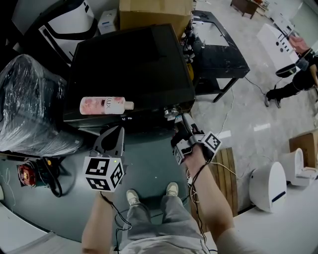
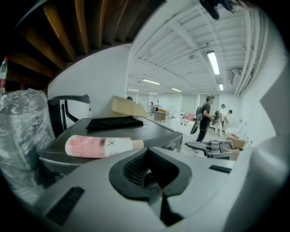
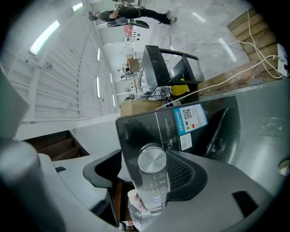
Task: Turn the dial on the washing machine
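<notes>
The black washing machine [image 1: 129, 64] stands in front of me, with a pink bottle [image 1: 102, 105] lying on its lid. In the right gripper view the round silver dial [image 3: 152, 159] sits on the glossy control panel [image 3: 136, 131]. My right gripper [image 3: 149, 168] is open. The dial lies between its jaws, with a gap at the left pad [image 3: 106, 171]. From the head view that right gripper [image 1: 180, 121] is at the machine's front right corner. My left gripper [image 1: 115, 135] hangs before the machine's front edge, jaws together and empty, below the pink bottle [image 2: 97, 146].
A plastic-wrapped bundle [image 1: 30, 104] stands left of the machine. Behind it are a cardboard box [image 1: 154, 12] and a black table [image 1: 218, 54]. A wooden pallet [image 1: 228, 163] and a white appliance [image 1: 268, 186] lie to my right. A person [image 1: 293, 74] crouches far right.
</notes>
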`<move>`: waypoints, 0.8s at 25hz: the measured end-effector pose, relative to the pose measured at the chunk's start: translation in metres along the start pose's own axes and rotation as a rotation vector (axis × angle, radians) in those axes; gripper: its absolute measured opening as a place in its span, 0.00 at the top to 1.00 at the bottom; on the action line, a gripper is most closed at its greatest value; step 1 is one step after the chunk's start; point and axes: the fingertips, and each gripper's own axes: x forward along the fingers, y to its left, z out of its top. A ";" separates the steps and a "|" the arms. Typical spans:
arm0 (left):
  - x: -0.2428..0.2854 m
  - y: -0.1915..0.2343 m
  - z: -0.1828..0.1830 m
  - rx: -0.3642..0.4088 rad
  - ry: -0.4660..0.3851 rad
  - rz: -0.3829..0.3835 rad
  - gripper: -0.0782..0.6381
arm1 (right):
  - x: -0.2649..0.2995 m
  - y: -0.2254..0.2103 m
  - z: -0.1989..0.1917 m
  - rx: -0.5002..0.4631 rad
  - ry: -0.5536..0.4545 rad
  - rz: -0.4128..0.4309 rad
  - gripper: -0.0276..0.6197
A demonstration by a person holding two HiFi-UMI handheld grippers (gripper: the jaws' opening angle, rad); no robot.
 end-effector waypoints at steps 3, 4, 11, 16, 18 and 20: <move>0.009 0.002 -0.011 0.004 -0.002 -0.010 0.87 | 0.015 -0.010 0.008 0.029 -0.022 0.025 0.48; 0.012 0.002 -0.014 0.010 -0.001 -0.013 0.87 | 0.019 -0.012 0.010 0.036 -0.028 0.036 0.47; 0.018 0.013 -0.030 0.028 0.005 -0.020 0.87 | 0.039 -0.029 0.001 0.110 -0.033 0.086 0.46; 0.016 0.023 -0.036 0.025 0.007 -0.019 0.87 | 0.046 -0.032 0.000 0.163 -0.030 0.123 0.46; 0.015 0.024 -0.038 0.007 0.013 -0.023 0.87 | 0.048 -0.032 -0.003 0.195 -0.025 0.141 0.46; 0.014 0.024 -0.039 -0.008 0.017 -0.032 0.87 | 0.049 -0.030 -0.005 0.220 -0.024 0.156 0.46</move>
